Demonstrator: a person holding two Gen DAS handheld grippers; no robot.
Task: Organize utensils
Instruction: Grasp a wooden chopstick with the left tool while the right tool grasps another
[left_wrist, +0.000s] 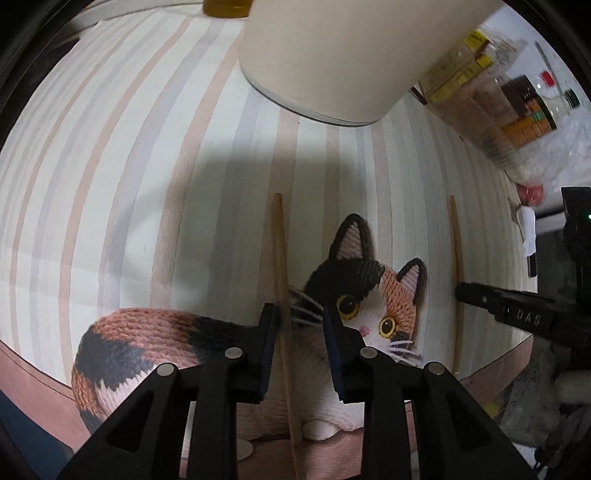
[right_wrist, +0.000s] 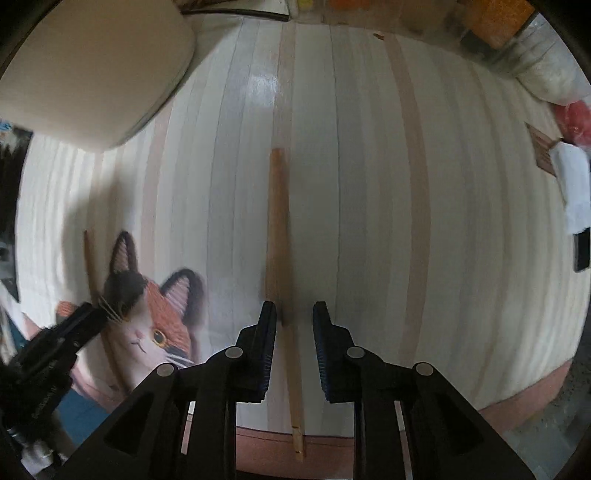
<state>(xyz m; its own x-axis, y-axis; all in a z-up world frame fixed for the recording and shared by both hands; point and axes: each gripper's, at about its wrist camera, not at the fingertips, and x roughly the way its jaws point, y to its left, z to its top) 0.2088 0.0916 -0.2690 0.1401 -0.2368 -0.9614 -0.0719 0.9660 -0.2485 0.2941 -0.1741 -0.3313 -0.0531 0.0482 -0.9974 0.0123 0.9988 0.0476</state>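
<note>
Two wooden chopsticks lie well apart on the striped tabletop (right_wrist: 369, 166): one chopstick (left_wrist: 282, 295) between the parted left hand-held gripper (left_wrist: 300, 325), the other chopstick (right_wrist: 281, 258) between the parted right hand-held gripper (right_wrist: 294, 321); neither gripped.

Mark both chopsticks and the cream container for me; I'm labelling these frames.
left chopstick (left_wrist: 281, 280): left wrist view, upper shaft above the tongs.
right chopstick (right_wrist: 277, 229): right wrist view, mid shaft.
cream container (left_wrist: 332, 59): left wrist view, side wall.
</note>
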